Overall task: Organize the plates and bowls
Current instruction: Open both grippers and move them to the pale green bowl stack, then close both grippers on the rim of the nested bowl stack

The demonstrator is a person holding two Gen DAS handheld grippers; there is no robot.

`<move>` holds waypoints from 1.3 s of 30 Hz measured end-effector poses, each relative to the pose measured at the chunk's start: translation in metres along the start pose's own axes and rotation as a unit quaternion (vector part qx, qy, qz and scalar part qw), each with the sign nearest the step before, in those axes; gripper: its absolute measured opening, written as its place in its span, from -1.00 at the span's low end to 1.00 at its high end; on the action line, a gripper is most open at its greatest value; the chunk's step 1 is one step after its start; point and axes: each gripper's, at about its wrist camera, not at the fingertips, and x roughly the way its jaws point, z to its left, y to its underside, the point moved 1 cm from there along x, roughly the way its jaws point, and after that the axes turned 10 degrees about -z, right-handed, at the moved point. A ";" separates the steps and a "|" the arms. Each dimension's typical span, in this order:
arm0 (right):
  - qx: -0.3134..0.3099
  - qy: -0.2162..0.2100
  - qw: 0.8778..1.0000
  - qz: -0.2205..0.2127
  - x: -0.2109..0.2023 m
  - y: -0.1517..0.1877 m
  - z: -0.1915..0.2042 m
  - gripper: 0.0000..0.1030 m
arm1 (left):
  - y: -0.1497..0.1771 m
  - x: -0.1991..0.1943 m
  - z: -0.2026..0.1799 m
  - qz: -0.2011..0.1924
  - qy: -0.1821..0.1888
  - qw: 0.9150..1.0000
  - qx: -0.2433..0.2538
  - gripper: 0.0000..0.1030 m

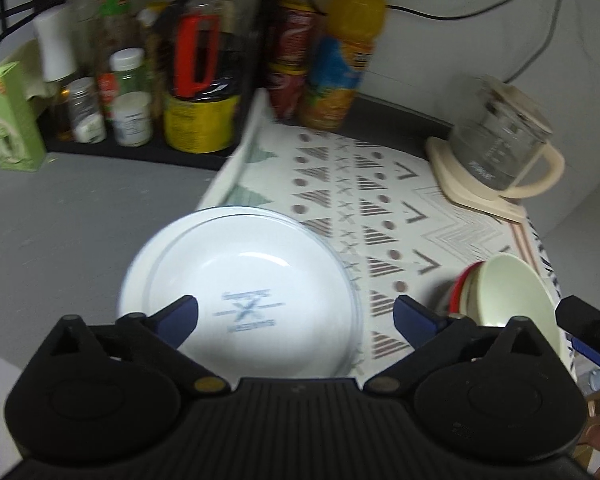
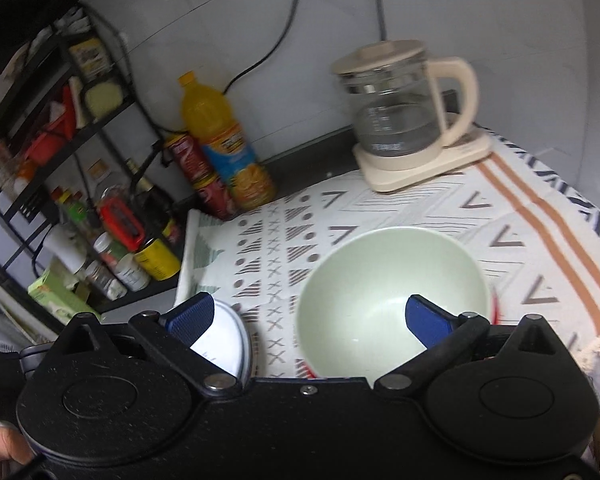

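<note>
Grippers: left [image 1: 296,314] and right [image 2: 310,316] both spread wide, nothing held | plates [image 1: 240,284] stacked, under left, half off cloth [image 1: 384,200] onto grey counter [image 1: 80,220] | bowls [image 2: 392,300] nested under right, red one beneath | sorting looks done | room: cloth bare toward 12; kettle [image 2: 408,116] at 1, bottles [image 2: 224,148] at 11; cloth edge close at 3.
</note>
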 end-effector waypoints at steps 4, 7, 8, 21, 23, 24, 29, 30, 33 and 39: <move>0.015 0.015 1.000 -0.006 -0.005 -0.003 -0.016 0.99 | -0.001 0.005 -0.021 0.006 0.025 1.000 0.013 0.99; 0.024 0.024 0.999 -0.013 -0.009 -0.005 -0.025 0.99 | -0.001 0.007 -0.034 0.012 0.044 0.999 0.022 0.99; 0.026 0.026 0.999 -0.015 -0.009 -0.006 -0.027 0.99 | -0.001 0.009 -0.038 0.015 0.049 0.998 0.025 0.99; 0.049 0.072 0.996 0.003 0.002 0.001 -0.059 0.96 | -0.005 0.035 -0.072 0.047 0.085 0.994 0.056 0.97; 0.053 0.078 0.996 0.009 0.005 0.001 -0.063 0.95 | -0.004 0.039 -0.077 0.055 0.094 0.992 0.059 0.95; 0.056 0.080 0.995 0.012 0.007 0.002 -0.066 0.88 | -0.004 0.042 -0.080 0.058 0.099 0.992 0.061 0.95; 0.074 0.089 0.992 0.040 0.019 0.009 -0.078 0.61 | 0.000 0.057 -0.090 0.083 0.126 0.986 0.068 0.92; 0.076 0.090 0.992 0.045 0.021 0.010 -0.079 0.53 | 0.001 0.059 -0.092 0.086 0.129 0.985 0.070 0.90; 0.088 0.090 0.990 0.060 0.028 0.014 -0.084 0.36 | 0.004 0.067 -0.096 0.098 0.142 0.983 0.068 0.81; 0.081 0.102 0.989 0.072 0.036 0.015 -0.090 0.21 | 0.013 0.087 -0.103 0.131 0.148 0.978 0.065 0.42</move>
